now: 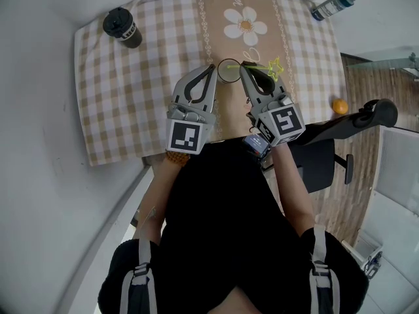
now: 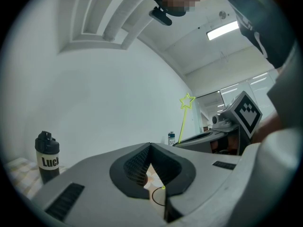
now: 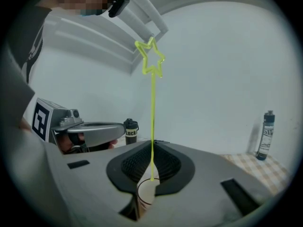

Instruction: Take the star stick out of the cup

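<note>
2 grippers are at the cup point(image 1: 229, 72), which stands at 12 o'clock from the person on the checked tablecloth point(image 1: 131, 97). State: the right gripper point(image 3: 152, 144) is clamped on the star stick point(image 3: 153, 103), low on the shaft. The stick's bottom end hangs just at the cup mouth, so it's not out yet. In the head view the star leans toward 3 o'clock. The left gripper point(image 2: 150, 148) is closed too, with nothing between its jaws that I can see. Its tips sit just beside the cup's 9 o'clock rim; can't tell if they touch.

My read: mid-extraction. To do it well, lift straight along the shaft, slowly, with no sideways pull until the end clears the rim. A stick dragging on a light cup would likely tip it. The left tips could steady the rim. The pinch is at 1 point on a thin shaft, so expect pivoting.

The tumbler point(image 1: 122, 28) at 10 o'clock and the bottle point(image 1: 332, 5) at 2 o'clock are well apart, so no obstruction.
</note>
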Action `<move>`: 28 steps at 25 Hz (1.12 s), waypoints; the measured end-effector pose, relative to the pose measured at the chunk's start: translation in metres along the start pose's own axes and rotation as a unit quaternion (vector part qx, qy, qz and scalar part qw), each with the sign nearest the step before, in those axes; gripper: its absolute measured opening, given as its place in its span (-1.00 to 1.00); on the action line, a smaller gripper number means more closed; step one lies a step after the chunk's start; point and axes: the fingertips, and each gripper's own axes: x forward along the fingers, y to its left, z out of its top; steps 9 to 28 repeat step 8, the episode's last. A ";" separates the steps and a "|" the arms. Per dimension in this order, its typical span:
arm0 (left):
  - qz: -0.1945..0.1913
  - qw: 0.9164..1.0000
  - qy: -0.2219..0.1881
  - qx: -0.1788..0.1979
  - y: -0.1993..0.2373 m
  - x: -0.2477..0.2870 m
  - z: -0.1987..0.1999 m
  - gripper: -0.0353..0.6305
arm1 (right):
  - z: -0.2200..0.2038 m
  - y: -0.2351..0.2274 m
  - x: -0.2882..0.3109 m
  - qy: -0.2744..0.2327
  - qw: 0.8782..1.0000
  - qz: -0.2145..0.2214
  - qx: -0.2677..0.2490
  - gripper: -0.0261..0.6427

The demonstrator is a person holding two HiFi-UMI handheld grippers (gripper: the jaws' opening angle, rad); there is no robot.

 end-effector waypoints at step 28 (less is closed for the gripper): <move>-0.001 1.000 0.003 0.000 -0.002 -0.002 -0.004 -0.88 | -0.003 -0.001 -0.001 0.003 1.000 -0.002 -0.001 -0.88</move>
